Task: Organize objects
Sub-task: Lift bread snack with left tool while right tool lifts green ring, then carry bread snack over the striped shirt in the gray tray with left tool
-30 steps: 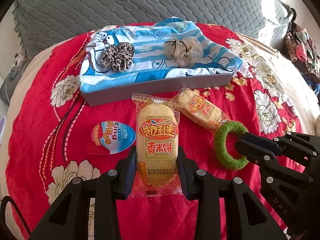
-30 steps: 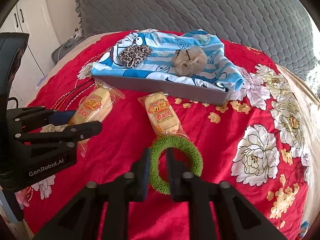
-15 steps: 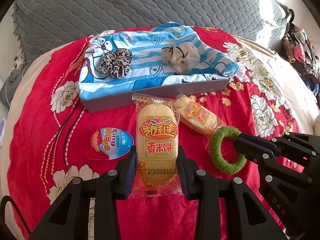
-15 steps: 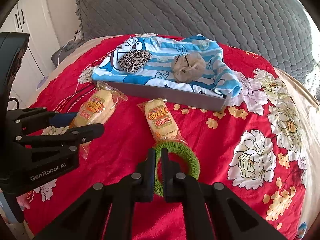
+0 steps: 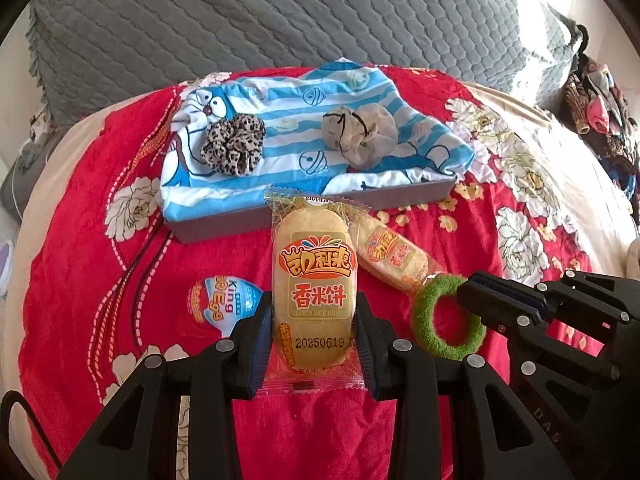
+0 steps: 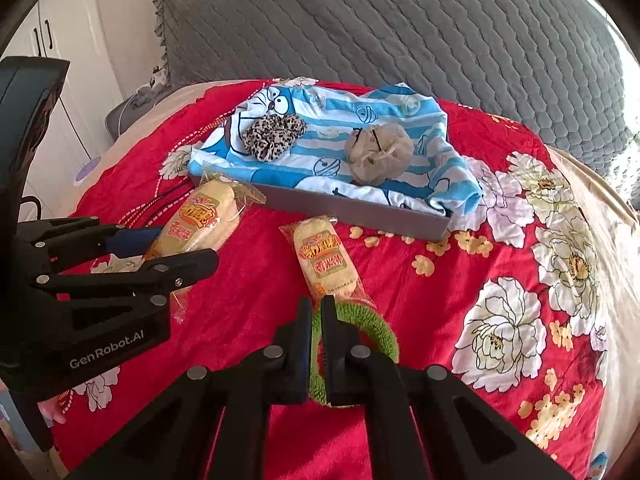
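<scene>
Left wrist view: a grey tray (image 5: 312,210) sits far on the red bedspread (image 5: 80,280).
Tray: blue striped cloth (image 5: 304,148), spotted hair tie (image 5: 234,144) on the left, beige hair tie (image 5: 362,136) on the right.
Left gripper (image 5: 314,340): clamped on a rice cake packet (image 5: 314,292).
Right gripper (image 6: 316,344): squeezed together on a green hair ring (image 6: 376,330), near a second rice cake packet (image 6: 326,266).
Egg toy (image 5: 222,304): left of the held packet.

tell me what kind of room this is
Most likely a bedroom. The objects lie on a bed with a red floral bedspread, a grey quilted cover is piled behind them, and white cupboard doors stand at the left in the right wrist view.
</scene>
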`<state>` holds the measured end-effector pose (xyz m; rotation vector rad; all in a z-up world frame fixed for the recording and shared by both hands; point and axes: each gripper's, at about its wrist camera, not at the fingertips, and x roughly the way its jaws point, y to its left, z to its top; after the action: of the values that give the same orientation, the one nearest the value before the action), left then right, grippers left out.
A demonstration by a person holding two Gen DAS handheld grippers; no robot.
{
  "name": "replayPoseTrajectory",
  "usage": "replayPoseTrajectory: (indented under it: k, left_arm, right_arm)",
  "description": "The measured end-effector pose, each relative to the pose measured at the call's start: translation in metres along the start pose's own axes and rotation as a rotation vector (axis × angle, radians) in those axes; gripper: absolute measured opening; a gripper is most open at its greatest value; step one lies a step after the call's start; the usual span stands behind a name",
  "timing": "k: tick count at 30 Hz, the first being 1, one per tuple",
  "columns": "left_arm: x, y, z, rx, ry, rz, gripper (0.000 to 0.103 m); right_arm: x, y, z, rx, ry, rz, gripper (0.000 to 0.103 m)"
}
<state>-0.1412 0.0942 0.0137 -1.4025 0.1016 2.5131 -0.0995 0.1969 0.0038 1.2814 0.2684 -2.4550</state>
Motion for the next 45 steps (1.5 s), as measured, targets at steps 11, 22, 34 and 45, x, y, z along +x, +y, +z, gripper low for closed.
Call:
replayPoseTrajectory:
  k: [11, 22, 34, 45]
  left_arm:
    - [-0.004, 0.006, 0.015, -0.007, -0.023, 0.006, 0.039]
    - [0.002, 0.014, 0.031, -0.023, -0.034, 0.008, 0.039]
    - [0.020, 0.025, 0.060, -0.039, -0.042, 0.019, 0.039]
    - [0.031, 0.031, 0.087, -0.041, -0.055, 0.020, 0.039]
  right_arm:
    - [-0.005, -0.001, 0.016, 0.003, -0.024, -0.010, 0.005]
    - [-0.002, -0.006, 0.032, 0.012, -0.036, -0.017, 0.005]
    - [0.010, -0.020, 0.057, 0.044, -0.048, -0.027, 0.005]
    - [0.023, -0.029, 0.078, 0.047, -0.051, -0.028, 0.005]
